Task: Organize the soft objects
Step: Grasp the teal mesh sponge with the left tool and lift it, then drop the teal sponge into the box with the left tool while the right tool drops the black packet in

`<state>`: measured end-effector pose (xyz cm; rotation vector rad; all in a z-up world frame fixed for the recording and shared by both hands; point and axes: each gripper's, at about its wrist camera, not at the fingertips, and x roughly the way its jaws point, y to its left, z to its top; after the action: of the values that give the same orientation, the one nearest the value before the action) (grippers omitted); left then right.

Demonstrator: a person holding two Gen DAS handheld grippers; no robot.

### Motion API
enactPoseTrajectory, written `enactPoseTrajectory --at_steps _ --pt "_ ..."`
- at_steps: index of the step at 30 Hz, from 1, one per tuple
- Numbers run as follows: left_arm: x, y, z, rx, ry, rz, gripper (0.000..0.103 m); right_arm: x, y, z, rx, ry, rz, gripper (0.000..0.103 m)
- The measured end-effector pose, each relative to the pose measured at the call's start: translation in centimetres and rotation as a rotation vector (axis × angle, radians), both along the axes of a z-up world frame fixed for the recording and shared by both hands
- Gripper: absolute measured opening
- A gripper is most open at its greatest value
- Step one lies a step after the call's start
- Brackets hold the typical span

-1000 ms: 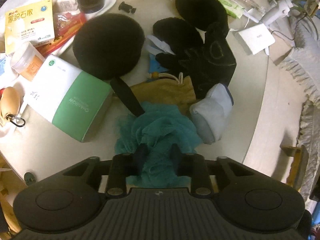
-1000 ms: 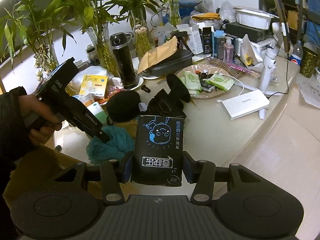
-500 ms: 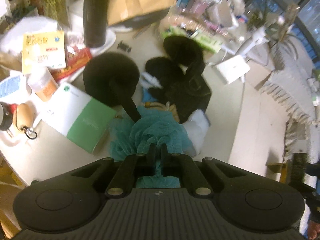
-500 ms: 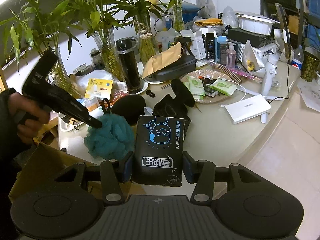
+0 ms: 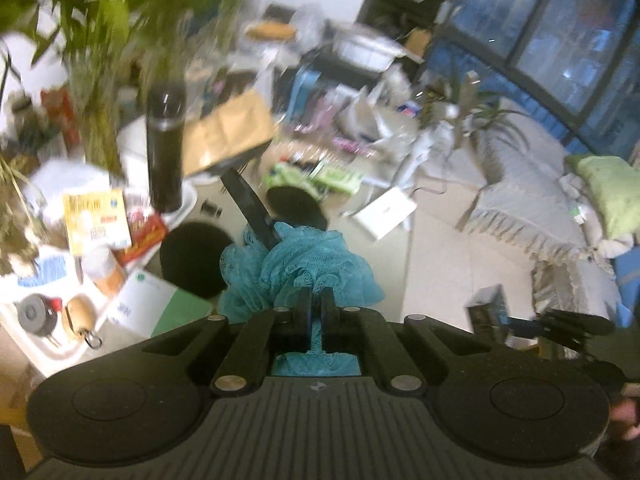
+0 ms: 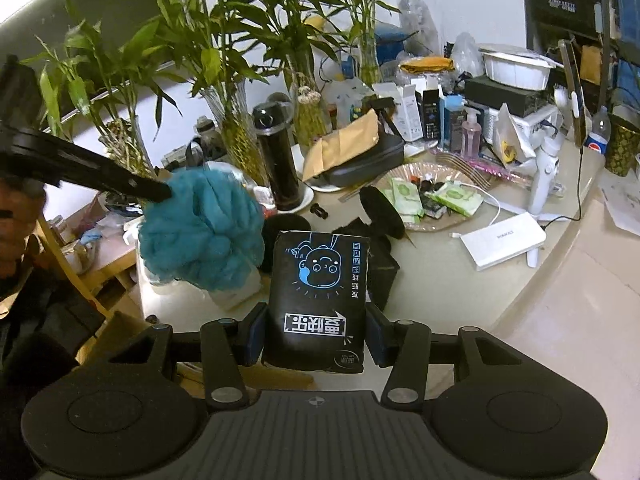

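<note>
Crowding the pale rounded surface (image 6: 460,280): bamboo stalks in glass vases (image 6: 236,120) at left, a black flask (image 6: 278,164), a brown padded envelope (image 6: 344,146) on a dark case, a plate of green sachets (image 6: 432,200), a white power bank (image 6: 502,242), a white gimbal stand (image 6: 544,176) at right. Pale tiled floor to the right of it. Left wrist view is blurred; a grey frilled sofa (image 5: 532,200) and dark windows show beyond.

Left hand-held gripper (image 5: 315,322): jaws nearly together, pinching the teal mesh bath pouf (image 6: 200,232), which hangs clear above the surface's left edge.

Right hand-held gripper (image 6: 316,334): jaws part-way apart, clamped on a black tissue pack (image 6: 318,300) with a blue cartoon face, upright, just right of the pouf.
</note>
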<state>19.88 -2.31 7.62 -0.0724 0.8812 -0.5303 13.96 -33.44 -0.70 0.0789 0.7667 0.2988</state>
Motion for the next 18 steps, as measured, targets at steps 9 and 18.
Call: enactPoseTrajectory --at_steps 9,18 --pt "-7.1 0.0 2.9 0.022 -0.094 -0.107 0.004 -2.3 1.3 2.5 -0.002 -0.016 0.017 0.053" --pt "-11.4 0.2 -1.0 0.048 -0.041 -0.188 0.004 -4.6 2.8 2.0 -0.011 0.006 0.043 0.053"
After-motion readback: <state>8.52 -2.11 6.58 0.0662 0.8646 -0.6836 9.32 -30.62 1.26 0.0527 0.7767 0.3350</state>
